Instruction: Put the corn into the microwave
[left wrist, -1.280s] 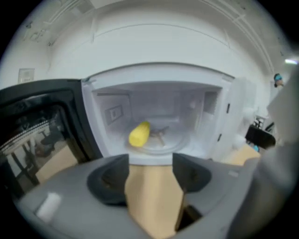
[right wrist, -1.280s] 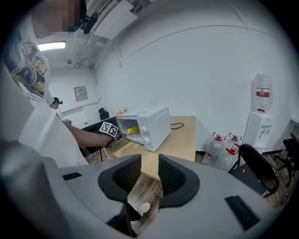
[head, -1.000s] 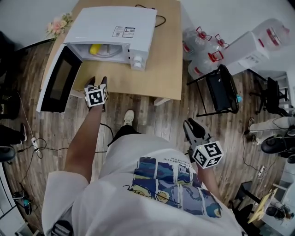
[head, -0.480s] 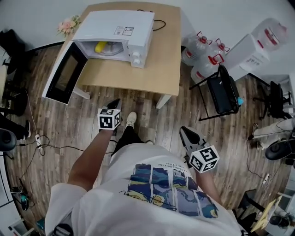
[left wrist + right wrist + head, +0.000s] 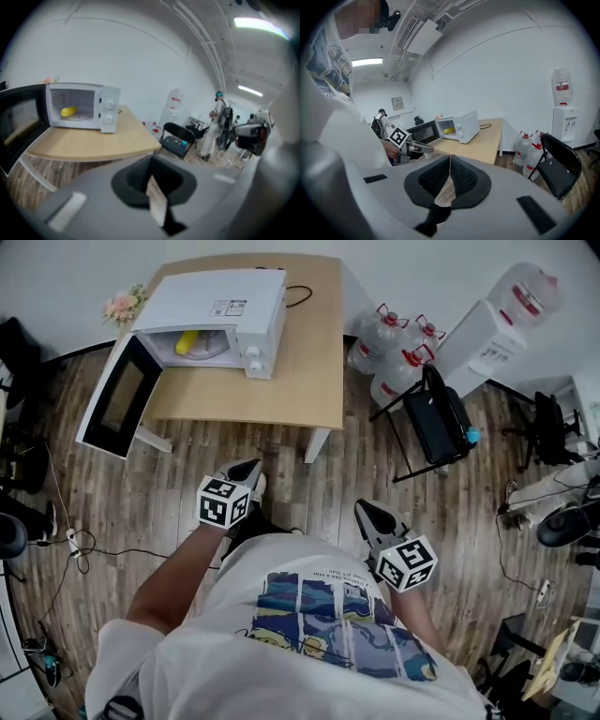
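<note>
The yellow corn (image 5: 187,341) lies inside the white microwave (image 5: 225,296), whose door (image 5: 117,399) hangs wide open to the left. It also shows in the left gripper view, corn (image 5: 69,111) in the cavity, and far off in the right gripper view, corn (image 5: 449,131). My left gripper (image 5: 251,465) is shut and empty, held over the floor well short of the table. In its own view the left gripper (image 5: 151,164) has its pads together. My right gripper (image 5: 362,510) is shut too, close to my body, with nothing in it; its pads (image 5: 440,176) meet.
The microwave stands on a wooden table (image 5: 291,381) with a cord behind it. Water bottles (image 5: 389,343), a black folding chair (image 5: 436,418) and a water dispenser (image 5: 487,343) stand to the right. Flowers (image 5: 122,306) sit at the far left, cables (image 5: 75,540) on the floor.
My left gripper has pulled back from the microwave's opening to near my body, and its jaws have shut. The right gripper has also closed and drawn in slightly. The corn stays inside.
</note>
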Demonstrator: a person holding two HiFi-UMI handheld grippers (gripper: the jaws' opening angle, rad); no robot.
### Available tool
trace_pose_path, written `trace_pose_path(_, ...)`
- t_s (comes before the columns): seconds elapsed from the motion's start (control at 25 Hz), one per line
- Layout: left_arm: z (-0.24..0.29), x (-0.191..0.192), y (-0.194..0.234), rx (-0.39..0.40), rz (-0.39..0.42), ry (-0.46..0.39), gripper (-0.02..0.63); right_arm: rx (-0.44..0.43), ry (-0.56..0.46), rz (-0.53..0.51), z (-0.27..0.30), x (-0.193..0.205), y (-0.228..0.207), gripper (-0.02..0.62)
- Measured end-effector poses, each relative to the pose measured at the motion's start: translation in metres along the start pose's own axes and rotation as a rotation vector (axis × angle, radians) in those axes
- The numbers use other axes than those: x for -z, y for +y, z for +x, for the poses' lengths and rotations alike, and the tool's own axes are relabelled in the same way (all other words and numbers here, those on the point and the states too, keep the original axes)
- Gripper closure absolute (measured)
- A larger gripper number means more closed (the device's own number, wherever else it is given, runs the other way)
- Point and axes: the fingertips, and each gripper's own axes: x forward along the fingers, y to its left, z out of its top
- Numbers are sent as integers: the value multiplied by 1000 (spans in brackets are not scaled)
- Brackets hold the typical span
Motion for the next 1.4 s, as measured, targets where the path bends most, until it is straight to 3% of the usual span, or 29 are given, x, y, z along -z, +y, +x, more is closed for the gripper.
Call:
trace_pose_path(0.44, -5, -30, -59, 130, 78, -31, 598, -27, -6, -25, -4, -3, 11, 584)
trace_pose_path(1.4, -7, -15, -43, 122, 45, -3, 597, -94, 22, -95, 18, -11, 27, 586)
